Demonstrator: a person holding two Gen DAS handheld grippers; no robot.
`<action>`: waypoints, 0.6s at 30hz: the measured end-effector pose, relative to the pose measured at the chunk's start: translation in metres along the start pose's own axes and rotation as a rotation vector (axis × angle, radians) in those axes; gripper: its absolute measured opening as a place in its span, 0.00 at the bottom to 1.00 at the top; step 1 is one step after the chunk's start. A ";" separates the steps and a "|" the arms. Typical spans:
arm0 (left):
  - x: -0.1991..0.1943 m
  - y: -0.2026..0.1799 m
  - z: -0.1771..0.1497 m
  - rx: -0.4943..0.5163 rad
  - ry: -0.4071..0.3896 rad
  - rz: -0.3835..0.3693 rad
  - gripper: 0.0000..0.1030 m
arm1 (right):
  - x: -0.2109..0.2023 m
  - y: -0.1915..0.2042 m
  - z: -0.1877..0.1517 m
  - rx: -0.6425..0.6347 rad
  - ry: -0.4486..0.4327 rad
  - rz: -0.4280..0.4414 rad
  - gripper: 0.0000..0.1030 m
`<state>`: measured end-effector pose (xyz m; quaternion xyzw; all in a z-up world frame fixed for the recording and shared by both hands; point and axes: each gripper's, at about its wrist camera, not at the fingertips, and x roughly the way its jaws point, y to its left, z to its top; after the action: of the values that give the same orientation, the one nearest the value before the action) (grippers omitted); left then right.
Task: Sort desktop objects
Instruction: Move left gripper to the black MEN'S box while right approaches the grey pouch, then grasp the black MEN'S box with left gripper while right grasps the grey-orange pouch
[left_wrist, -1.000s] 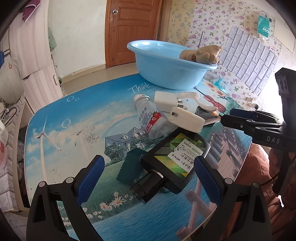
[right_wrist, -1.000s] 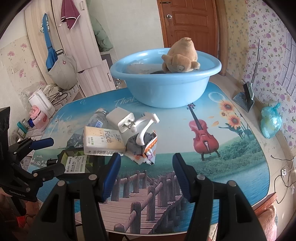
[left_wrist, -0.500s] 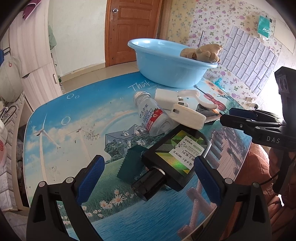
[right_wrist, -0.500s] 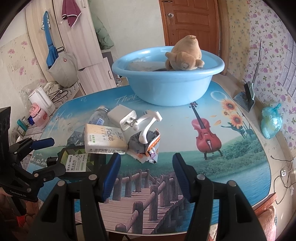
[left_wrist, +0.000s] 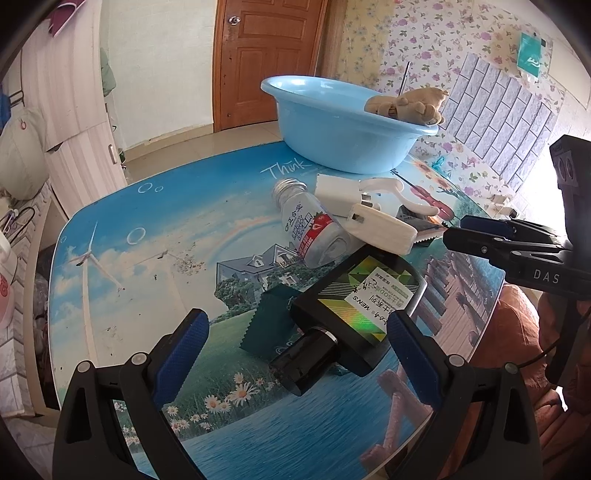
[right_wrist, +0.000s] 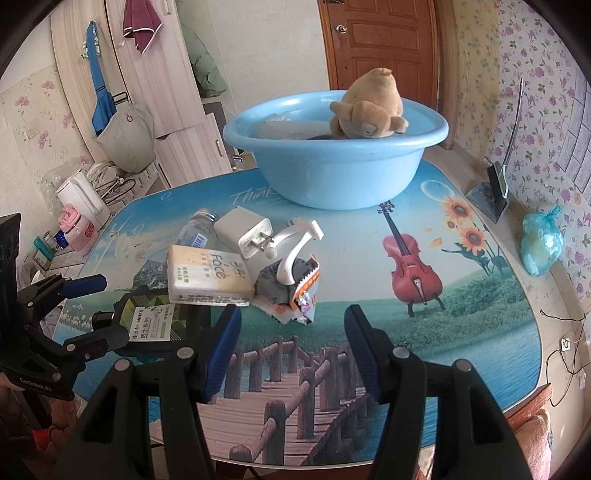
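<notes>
The desktop objects lie in one loose heap near the middle of the table (right_wrist: 461, 332), and none has left it; against the views a second ago only the framing has crept slightly, so the sorting has gained nothing in that time. The blue basin (right_wrist: 332, 173) at the far side already holds a stuffed bear (right_wrist: 369, 107) — judged the place the rest should go.

The left gripper (left_wrist: 295, 350) hangs open and empty, its jaws wide either side of a black flat bottle (left_wrist: 354, 306) and its cap without touching. The right gripper (right_wrist: 291, 350) is also open and empty, aimed at the bare table just short of a crumpled wrapper (right_wrist: 295, 295).

The heap is tangled: a cream box (right_wrist: 207, 277) rests across the black bottle, a white plug (right_wrist: 247, 232) and a white hook (right_wrist: 295, 243) lean on the wrapper, and a clear bottle (left_wrist: 310, 229) lies on its side behind. Lifting the black bottle first would likely tip the box — the top pieces look the easier start
</notes>
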<state>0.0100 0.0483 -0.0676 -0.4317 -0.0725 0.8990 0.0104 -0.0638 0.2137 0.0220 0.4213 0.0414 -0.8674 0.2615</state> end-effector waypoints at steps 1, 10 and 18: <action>-0.001 0.001 -0.001 -0.002 -0.001 0.001 0.94 | 0.000 0.000 0.000 0.001 0.000 -0.001 0.56; 0.000 0.004 -0.003 -0.020 0.004 -0.010 0.94 | 0.001 -0.003 -0.003 0.001 0.000 0.002 0.56; 0.003 -0.008 -0.004 0.007 0.014 -0.058 0.94 | 0.002 -0.004 -0.002 0.010 -0.001 0.002 0.56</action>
<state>0.0109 0.0566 -0.0718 -0.4356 -0.0818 0.8956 0.0386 -0.0650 0.2167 0.0184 0.4222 0.0367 -0.8676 0.2603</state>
